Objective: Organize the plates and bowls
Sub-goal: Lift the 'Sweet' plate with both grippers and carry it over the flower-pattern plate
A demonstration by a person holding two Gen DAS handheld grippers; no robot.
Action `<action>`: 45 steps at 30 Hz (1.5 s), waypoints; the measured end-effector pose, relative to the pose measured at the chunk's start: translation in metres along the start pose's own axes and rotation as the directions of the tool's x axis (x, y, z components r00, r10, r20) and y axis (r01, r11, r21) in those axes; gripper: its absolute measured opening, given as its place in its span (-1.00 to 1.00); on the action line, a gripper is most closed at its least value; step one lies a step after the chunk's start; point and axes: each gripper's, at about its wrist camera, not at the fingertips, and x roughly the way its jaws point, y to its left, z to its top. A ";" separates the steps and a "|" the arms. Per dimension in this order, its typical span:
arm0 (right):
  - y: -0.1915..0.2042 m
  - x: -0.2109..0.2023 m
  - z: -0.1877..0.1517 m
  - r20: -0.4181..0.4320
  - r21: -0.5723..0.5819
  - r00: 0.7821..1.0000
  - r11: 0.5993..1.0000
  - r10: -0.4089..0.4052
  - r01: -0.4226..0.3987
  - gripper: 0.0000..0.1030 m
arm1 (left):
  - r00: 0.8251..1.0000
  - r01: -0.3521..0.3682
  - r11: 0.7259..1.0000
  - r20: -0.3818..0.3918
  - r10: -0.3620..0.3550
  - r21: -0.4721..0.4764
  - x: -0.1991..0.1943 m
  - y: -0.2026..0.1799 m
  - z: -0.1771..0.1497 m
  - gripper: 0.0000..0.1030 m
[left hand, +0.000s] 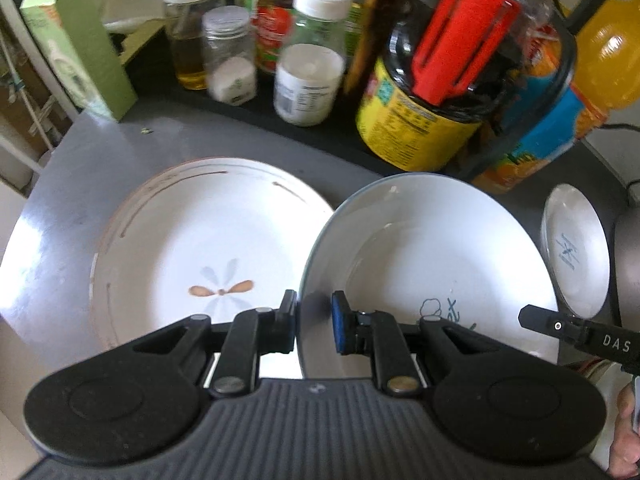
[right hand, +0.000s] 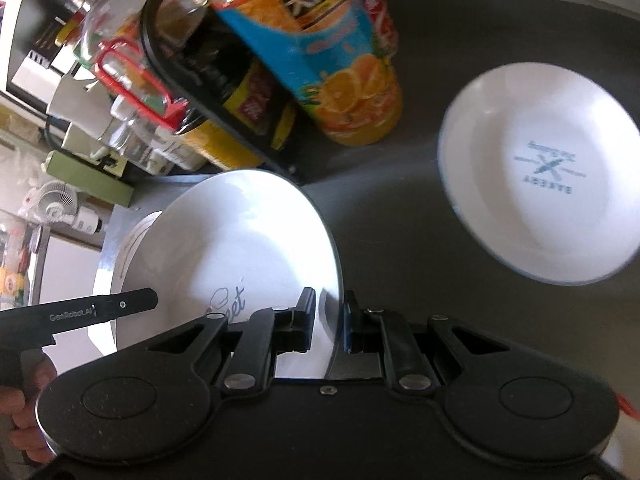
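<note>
Left gripper (left hand: 315, 322): jaws clamp white bowl (left hand: 432, 264) left rim. Right gripper (right hand: 329, 322): clamps right rim, likely sharing load. Flower plate (left hand: 200, 248) left of jaws; small dish (right hand: 540, 172) right.

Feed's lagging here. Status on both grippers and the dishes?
Left gripper and right gripper both clamped on rim of white script-marked plate. Flower-patterned white plate alongside, small white logo dish apart. Orange juice bottle close behind.
</note>
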 end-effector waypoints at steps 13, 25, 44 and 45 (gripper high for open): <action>0.051 0.027 -0.001 -0.051 -0.093 0.999 0.995 0.016 -0.021 -0.72 | 1.000 -0.023 0.994 0.008 0.024 -0.106 -0.005 0.055 -0.008 -0.69; 0.078 0.041 -0.004 -0.069 -0.124 0.997 0.992 0.018 -0.026 -0.72 | 0.999 -0.027 0.990 0.016 0.029 -0.136 -0.006 0.084 -0.002 -0.68; 0.113 0.056 -0.006 -0.081 -0.167 0.996 0.985 0.032 -0.045 -0.72 | 0.997 -0.057 0.982 0.036 0.064 -0.178 -0.012 0.121 -0.004 -0.68; 0.116 0.059 -0.007 -0.086 -0.170 0.996 0.984 0.032 -0.046 -0.72 | 0.997 -0.060 0.981 0.034 0.067 -0.184 -0.011 0.124 -0.004 -0.68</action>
